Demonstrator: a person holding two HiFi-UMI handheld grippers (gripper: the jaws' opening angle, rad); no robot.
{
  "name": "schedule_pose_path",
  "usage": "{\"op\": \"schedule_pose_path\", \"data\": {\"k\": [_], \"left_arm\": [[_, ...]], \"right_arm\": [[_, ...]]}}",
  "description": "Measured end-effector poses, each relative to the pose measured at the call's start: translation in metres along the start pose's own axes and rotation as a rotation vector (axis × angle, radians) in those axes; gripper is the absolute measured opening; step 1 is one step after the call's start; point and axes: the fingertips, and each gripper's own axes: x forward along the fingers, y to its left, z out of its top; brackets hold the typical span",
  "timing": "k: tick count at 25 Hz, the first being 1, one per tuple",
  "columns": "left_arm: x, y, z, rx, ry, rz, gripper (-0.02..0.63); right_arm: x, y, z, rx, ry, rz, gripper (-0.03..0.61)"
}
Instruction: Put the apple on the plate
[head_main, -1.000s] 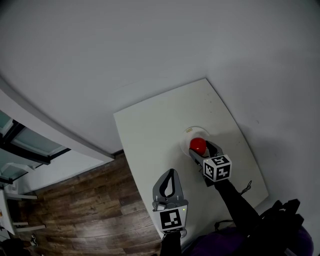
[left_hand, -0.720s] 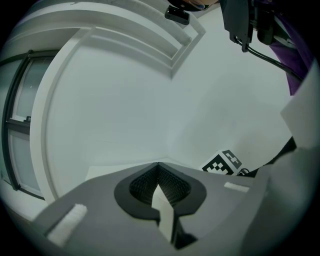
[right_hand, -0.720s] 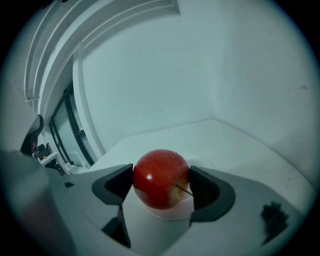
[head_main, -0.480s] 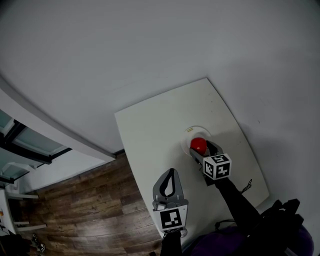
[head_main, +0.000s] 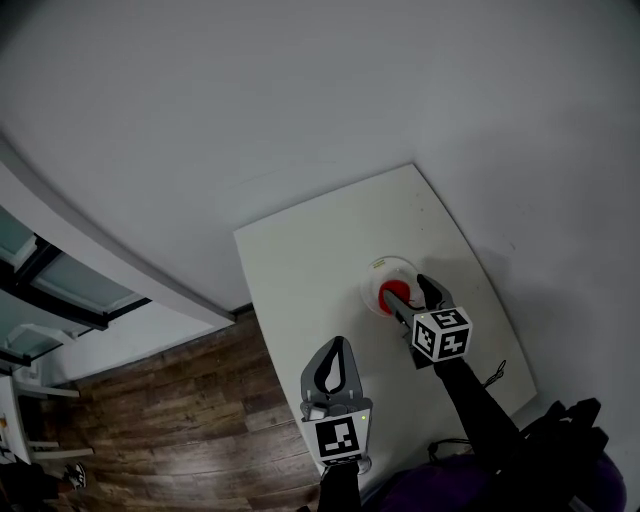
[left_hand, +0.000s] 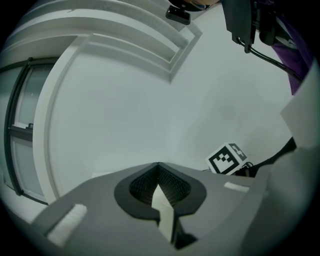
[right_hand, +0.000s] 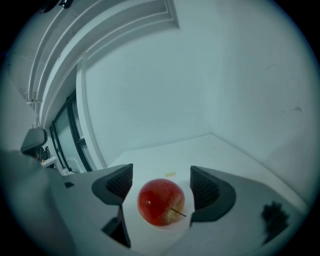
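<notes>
Apple (head_main: 394, 293) on plate (head_main: 386, 264) on table (head_main: 300, 270), between right gripper (head_main: 406, 297) jaws.

- One apple (head_main: 395, 293), red.
- One plate (head_main: 367, 290), white, under the apple, toward the surface's far right edge.
- One small yellowish mark (head_main: 378, 262) at the plate's far rim.
- One surface (head_main: 310, 270), white.
- Two tools: left tool (head_main: 341, 343), right tool (head_main: 402, 292).
- Two marker cubes, one per tool: left cube (head_main: 337, 440), right cube (head_main: 441, 335).

The apple (right_hand: 161, 202) has glossy, smooth red skin. The plate (head_main: 400, 268) looks smooth and white. The table (head_main: 300, 270) is matt off-white. The right gripper (right_hand: 161, 176) has matt grey plastic fingers (right_hand: 207, 189) with dark ribbed pads. The floor (head_main: 170, 410) is brown wood planking.
</notes>
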Motion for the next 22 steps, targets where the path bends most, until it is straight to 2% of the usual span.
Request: {"op": "schedule_pose_path", "data": {"k": [4, 8, 12, 13, 15, 17, 19, 22], "left_arm": [[-0.008, -0.002, 0.014, -0.032, 0.0, 0.034, 0.005], [-0.019, -0.004, 0.042, -0.025, -0.083, 0.051, 0.005], [-0.036, -0.013, 0.071, -0.03, -0.134, 0.076, 0.005], [-0.039, -0.016, 0.077, -0.023, -0.149, 0.078, 0.005], [-0.049, -0.026, 0.089, -0.011, -0.181, 0.076, 0.005], [-0.074, -0.038, 0.107, -0.006, -0.207, 0.07, 0.005], [-0.1, -0.05, 0.123, -0.003, -0.233, 0.064, 0.005], [-0.105, -0.059, 0.129, 0.011, -0.268, 0.063, 0.005]], "right_arm": [[-0.029, 0.006, 0.046, -0.014, -0.119, 0.016, 0.347], [-0.069, 0.021, 0.092, -0.021, -0.254, 0.051, 0.347], [-0.114, 0.042, 0.132, -0.093, -0.377, 0.083, 0.333], [-0.124, 0.046, 0.14, -0.121, -0.411, 0.077, 0.301], [-0.15, 0.054, 0.157, -0.187, -0.472, 0.055, 0.19], [-0.19, 0.071, 0.174, -0.226, -0.526, 0.042, 0.127], [-0.229, 0.084, 0.187, -0.211, -0.573, 0.042, 0.074], [-0.247, 0.082, 0.195, -0.155, -0.619, 0.065, 0.029]]}}
